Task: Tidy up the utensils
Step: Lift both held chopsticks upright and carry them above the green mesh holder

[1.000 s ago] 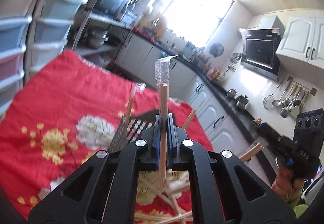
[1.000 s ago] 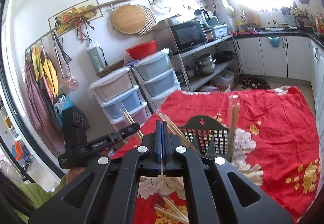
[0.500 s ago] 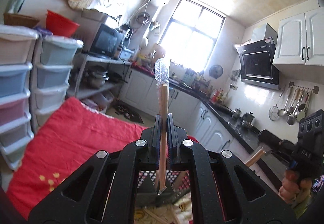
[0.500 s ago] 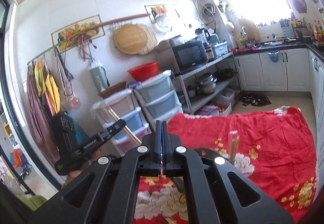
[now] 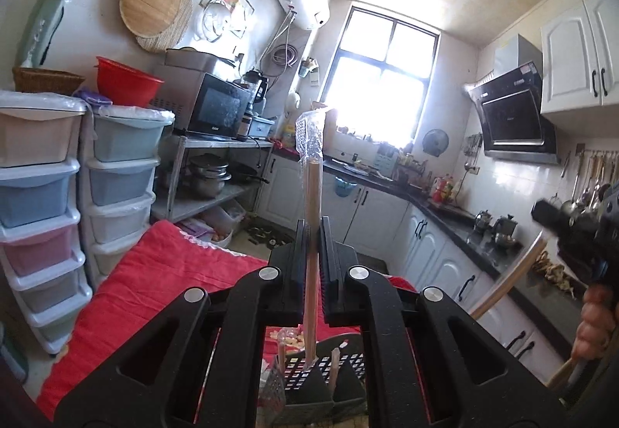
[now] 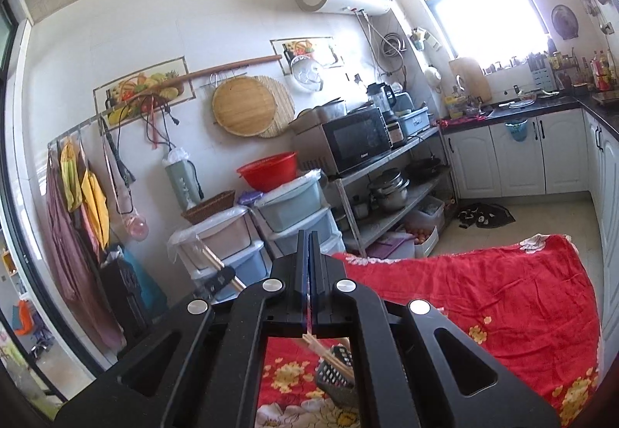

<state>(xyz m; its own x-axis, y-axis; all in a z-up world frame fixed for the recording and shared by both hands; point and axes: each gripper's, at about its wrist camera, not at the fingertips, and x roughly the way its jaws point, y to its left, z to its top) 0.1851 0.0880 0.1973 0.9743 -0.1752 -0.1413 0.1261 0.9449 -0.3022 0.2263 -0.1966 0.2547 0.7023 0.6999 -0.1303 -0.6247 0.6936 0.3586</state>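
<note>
The left gripper (image 5: 312, 265) pinched a plastic-wrapped chopstick (image 5: 312, 234) mid-shaft, upright above the black basket (image 5: 309, 393); the right gripper (image 6: 308, 273), pressed together, gripped another chopstick (image 5: 506, 281); these looked light, stiff, slippery in wrap; best held mid-length.

Daylight pours through the window (image 5: 381, 91), blowing its panes to white glare and washing out the ceiling nearby. The room is bright and mostly sharp. Fisheye bending curves walls at the edges, with black corners; the right gripper (image 5: 576, 230) blurs slightly.
</note>
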